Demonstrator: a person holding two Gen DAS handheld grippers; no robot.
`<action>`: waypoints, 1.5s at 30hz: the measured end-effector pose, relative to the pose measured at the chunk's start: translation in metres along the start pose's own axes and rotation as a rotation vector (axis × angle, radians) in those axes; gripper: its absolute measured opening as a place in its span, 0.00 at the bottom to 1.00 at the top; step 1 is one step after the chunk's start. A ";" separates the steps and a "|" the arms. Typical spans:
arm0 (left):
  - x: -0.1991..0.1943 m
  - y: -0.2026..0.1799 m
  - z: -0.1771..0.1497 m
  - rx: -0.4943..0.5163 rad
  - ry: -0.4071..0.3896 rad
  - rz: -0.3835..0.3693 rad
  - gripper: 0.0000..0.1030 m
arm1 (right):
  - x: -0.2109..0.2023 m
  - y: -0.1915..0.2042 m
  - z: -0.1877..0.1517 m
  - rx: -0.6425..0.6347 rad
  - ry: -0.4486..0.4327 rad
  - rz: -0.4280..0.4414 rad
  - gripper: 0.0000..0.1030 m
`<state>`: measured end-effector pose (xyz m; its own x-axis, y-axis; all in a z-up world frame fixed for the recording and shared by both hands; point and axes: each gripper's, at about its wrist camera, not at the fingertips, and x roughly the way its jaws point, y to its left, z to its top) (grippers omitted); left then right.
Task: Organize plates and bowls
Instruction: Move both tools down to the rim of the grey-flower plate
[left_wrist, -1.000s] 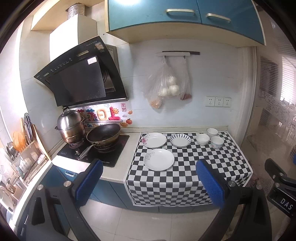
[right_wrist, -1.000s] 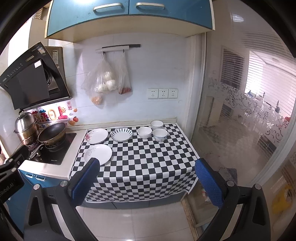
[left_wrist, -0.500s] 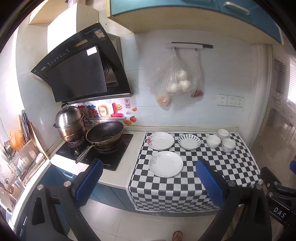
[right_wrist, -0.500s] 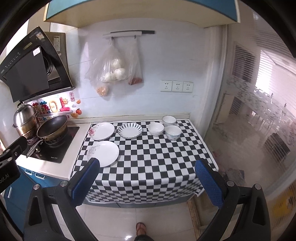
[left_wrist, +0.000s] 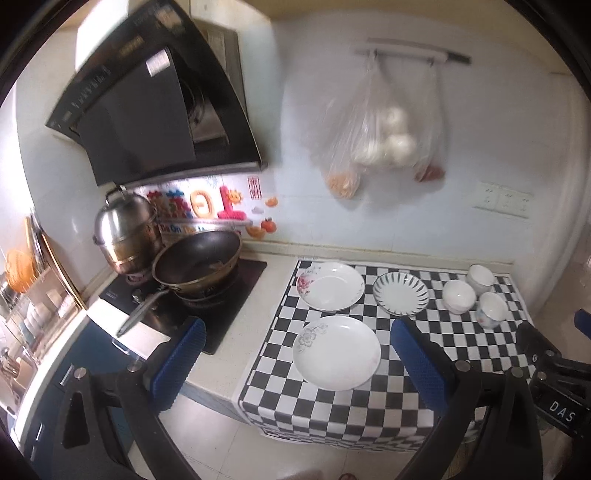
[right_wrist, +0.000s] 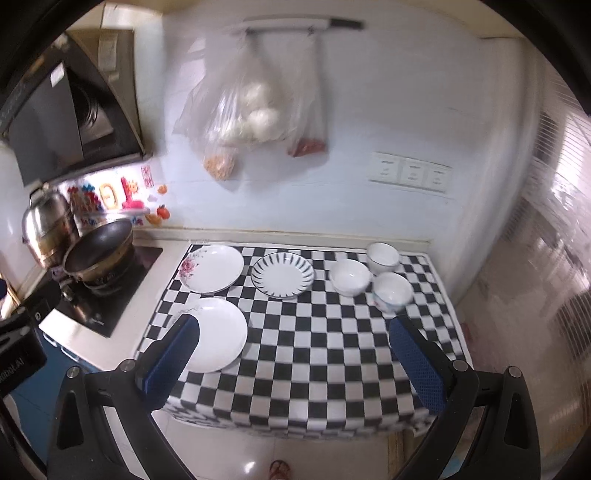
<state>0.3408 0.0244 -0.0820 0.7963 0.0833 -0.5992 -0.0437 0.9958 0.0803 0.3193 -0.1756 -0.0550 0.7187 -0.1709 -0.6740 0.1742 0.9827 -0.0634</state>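
Observation:
On a checkered cloth (left_wrist: 369, 398) lie a white plate with a grey flower (left_wrist: 337, 352) at the front, a white plate with a pink flower (left_wrist: 330, 286) behind it, and a striped dish (left_wrist: 400, 294). Three white bowls (left_wrist: 459, 296) stand to the right. The same plates (right_wrist: 218, 334) (right_wrist: 211, 268), striped dish (right_wrist: 282, 275) and bowls (right_wrist: 350, 277) show in the right wrist view. My left gripper (left_wrist: 295, 360) is open and empty, short of the counter in front of the front plate. My right gripper (right_wrist: 293, 354) is open and empty, above the cloth's front edge.
A black wok (left_wrist: 197, 264) and a steel pot (left_wrist: 127, 230) sit on the cooktop (left_wrist: 221, 317) at the left, under a range hood (left_wrist: 155, 107). Plastic bags of food (left_wrist: 376, 136) hang on the back wall. A dish rack (left_wrist: 29, 295) stands far left.
Both grippers have moved forward and down toward the counter; the plates and bowls look larger and closer. Both stay open. No dish has moved.

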 end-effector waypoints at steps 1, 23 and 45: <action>0.012 -0.001 0.001 -0.002 0.009 0.011 1.00 | 0.017 0.003 0.003 -0.018 0.014 0.008 1.00; 0.339 -0.007 -0.045 0.136 0.543 -0.084 0.94 | 0.357 0.091 -0.048 -0.100 0.491 0.081 1.00; 0.465 0.020 -0.102 0.034 0.882 -0.365 0.35 | 0.459 0.090 -0.103 0.235 0.827 0.268 0.47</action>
<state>0.6483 0.0871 -0.4401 0.0153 -0.2200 -0.9754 0.1457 0.9656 -0.2155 0.5950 -0.1577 -0.4459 0.0565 0.2575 -0.9646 0.2684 0.9267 0.2631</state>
